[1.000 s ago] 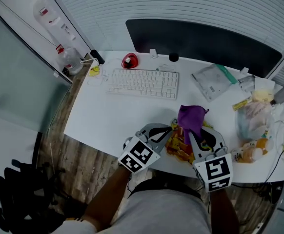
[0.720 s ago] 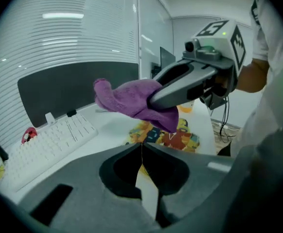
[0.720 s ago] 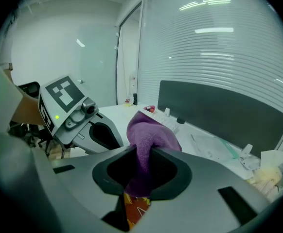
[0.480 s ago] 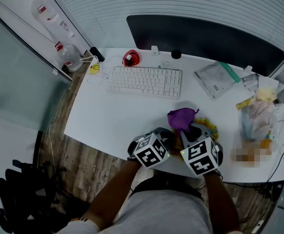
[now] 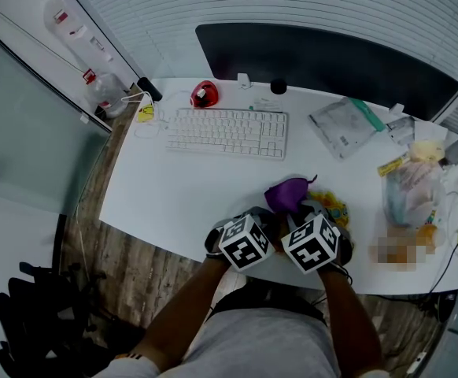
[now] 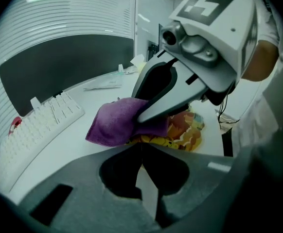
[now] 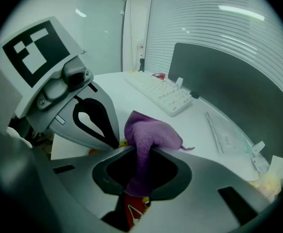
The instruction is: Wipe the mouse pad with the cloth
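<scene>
A purple cloth [image 5: 287, 194] lies bunched over the colourful mouse pad [image 5: 333, 208] near the desk's front edge. My right gripper [image 5: 301, 220] is shut on the cloth [image 7: 149, 132], which hangs pinched between its jaws [image 7: 142, 152], with the pad's red print showing below. My left gripper [image 5: 265, 225] is close beside it on the left, and its jaws [image 6: 141, 144] are shut, with their tips at the pad's [image 6: 185, 130] near yellow edge. I cannot tell whether they pinch the pad. In the left gripper view the right gripper's finger presses on the cloth [image 6: 113, 123].
A white keyboard [image 5: 226, 132] and a red mouse [image 5: 204, 94] sit at the back of the white desk [image 5: 166, 191]. Behind them stands a dark panel [image 5: 323, 53]. A clear plastic pouch [image 5: 341, 128] and bagged items [image 5: 408, 187] crowd the right side.
Both grippers have drawn together at the desk's front edge. The cloth, held up taller a second ago, is now lower and bunched over the pad.
</scene>
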